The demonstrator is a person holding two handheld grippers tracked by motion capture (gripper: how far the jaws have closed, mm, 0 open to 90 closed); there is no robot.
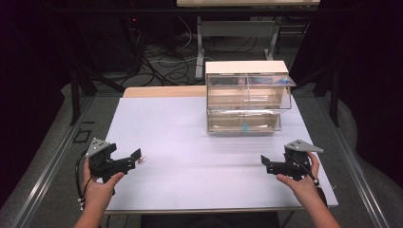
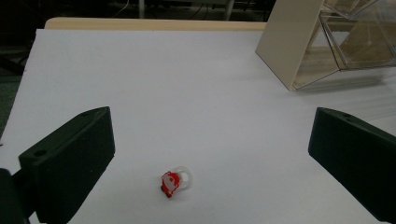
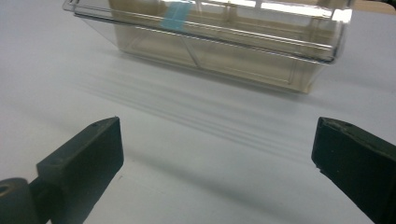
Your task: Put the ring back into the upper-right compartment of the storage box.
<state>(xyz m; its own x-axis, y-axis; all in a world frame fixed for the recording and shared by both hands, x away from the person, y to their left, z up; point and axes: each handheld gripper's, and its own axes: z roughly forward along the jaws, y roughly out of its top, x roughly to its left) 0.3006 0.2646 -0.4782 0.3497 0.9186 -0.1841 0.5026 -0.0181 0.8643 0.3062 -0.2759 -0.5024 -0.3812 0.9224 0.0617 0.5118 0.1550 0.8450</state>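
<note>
Red-and-white ring (image 2: 175,182) between the spread, level left hand-held gripper's (image 2: 210,158) jaws.

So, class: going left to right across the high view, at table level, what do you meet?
Left tongs → small red and white charm → clear drawer box → right tongs.

A small ring-shaped piece (image 2: 175,181) is seen on the table sheet (image 1: 190,142), just ahead of the left gripper (image 1: 138,156) and between the lines of its two spread jaws. Well ahead of that gripper and off to its right, a two-tier drawer box (image 1: 247,97) is set on the sheet. The same box is placed ahead of the right gripper (image 1: 264,163), whose jaws are spread apart with bare sheet between them.
</note>
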